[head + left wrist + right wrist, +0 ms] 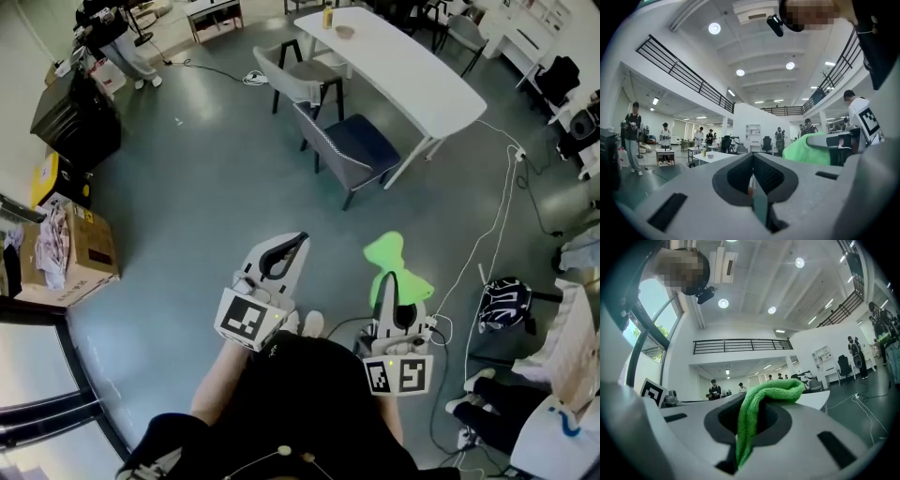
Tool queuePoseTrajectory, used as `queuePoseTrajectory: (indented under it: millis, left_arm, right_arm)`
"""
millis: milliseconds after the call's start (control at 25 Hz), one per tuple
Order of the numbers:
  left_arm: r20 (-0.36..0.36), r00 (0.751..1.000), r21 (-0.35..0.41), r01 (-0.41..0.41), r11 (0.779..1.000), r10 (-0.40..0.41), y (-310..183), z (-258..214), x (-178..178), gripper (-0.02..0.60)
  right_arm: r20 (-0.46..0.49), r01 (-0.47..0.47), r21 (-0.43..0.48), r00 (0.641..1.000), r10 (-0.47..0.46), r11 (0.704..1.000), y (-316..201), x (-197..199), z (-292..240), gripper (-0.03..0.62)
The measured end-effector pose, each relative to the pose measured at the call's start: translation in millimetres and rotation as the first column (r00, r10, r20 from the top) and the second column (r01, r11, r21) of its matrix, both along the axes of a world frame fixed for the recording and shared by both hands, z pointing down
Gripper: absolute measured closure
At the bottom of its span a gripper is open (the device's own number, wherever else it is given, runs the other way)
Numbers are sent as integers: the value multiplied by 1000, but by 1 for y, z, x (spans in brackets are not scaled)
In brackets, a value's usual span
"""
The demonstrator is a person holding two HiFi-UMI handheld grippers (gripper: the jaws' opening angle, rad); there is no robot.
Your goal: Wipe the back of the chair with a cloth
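Note:
In the head view my right gripper [387, 286] is shut on a bright green cloth [391, 261], which sticks out past its jaws and flops at the tip. The right gripper view shows the cloth [761, 401] pinched between the jaws of that gripper [749, 420] and folded over the top. My left gripper [292, 246] stands beside it, shut with nothing in it; in its own view the jaws of the left gripper [753, 164] meet, and the cloth [806, 149] shows at the right. A chair [349, 148] with a grey back and dark blue seat stands several steps ahead by the white table [412, 70].
A second grey chair [295, 73] stands at the table's far side. White cables [489, 234] run over the floor at the right, by a dark patterned bag [506, 305]. A cardboard box [80, 255] and a black case [75, 117] are at the left. People stand far off.

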State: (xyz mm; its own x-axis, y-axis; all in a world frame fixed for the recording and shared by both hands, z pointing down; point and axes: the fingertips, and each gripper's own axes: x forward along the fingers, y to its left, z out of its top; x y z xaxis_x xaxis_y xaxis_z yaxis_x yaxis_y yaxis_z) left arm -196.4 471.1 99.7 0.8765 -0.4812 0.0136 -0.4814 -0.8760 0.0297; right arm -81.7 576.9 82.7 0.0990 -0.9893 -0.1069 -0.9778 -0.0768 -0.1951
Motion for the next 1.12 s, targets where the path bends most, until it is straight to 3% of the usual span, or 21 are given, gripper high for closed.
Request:
queuePoseTrajectory:
  millis: [360, 680, 1120]
  left_arm:
    - [4, 1000, 2, -1, 1000, 1, 4, 2, 17, 578]
    - [17, 999, -21, 29, 999, -29, -11, 6, 20, 578]
    - [-18, 999, -51, 29, 998, -30, -93, 15, 42, 578]
  right_arm:
    - [-84, 64, 7, 994, -63, 998, 8, 14, -9, 576]
    - [-53, 55, -18, 997, -56, 998, 3, 48, 0, 576]
    - [-69, 10, -80, 997, -16, 997, -62, 80, 12, 576]
